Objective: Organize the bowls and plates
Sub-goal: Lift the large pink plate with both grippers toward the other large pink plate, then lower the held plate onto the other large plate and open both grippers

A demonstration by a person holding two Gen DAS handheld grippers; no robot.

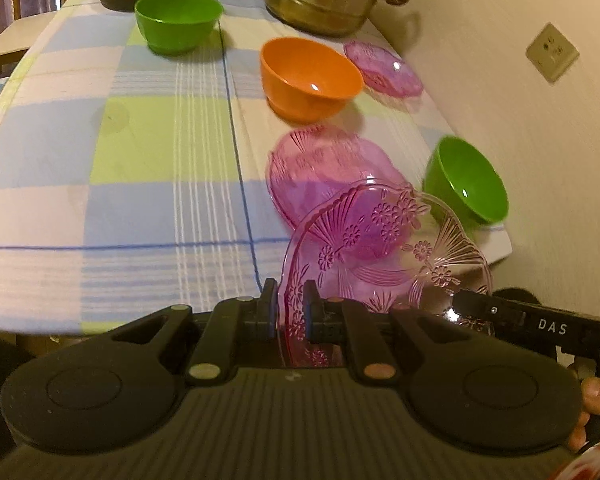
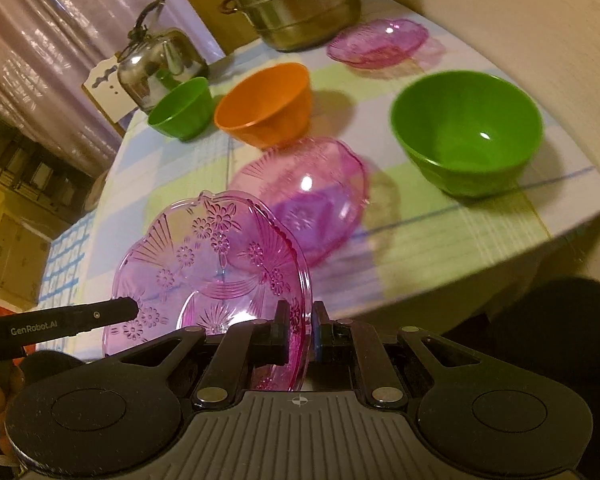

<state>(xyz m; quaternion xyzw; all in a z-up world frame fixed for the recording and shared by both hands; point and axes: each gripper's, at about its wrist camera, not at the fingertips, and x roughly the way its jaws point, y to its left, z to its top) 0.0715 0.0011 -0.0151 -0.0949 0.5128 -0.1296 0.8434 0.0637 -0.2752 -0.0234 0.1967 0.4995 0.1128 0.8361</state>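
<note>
Dim, warm indoor light with a yellow-green cast. Small white glints on orange bowl (image 1: pixel 310 80), near green bowl (image 2: pixel 466 132) and middle pink plate (image 2: pixel 304 196), indicating an overhead source. Soft shadows on cloth (image 1: pixel 100 152) beside the bowls. Motion blur across table and wall (image 1: pixel 520 140); held plate (image 1: pixel 384 240) sharp. Strong fisheye bending at edges, corners vignetted black.

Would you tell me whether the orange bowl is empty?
Empty: the orange bowl stands upright on the tablecloth, its bare inside showing.
</note>
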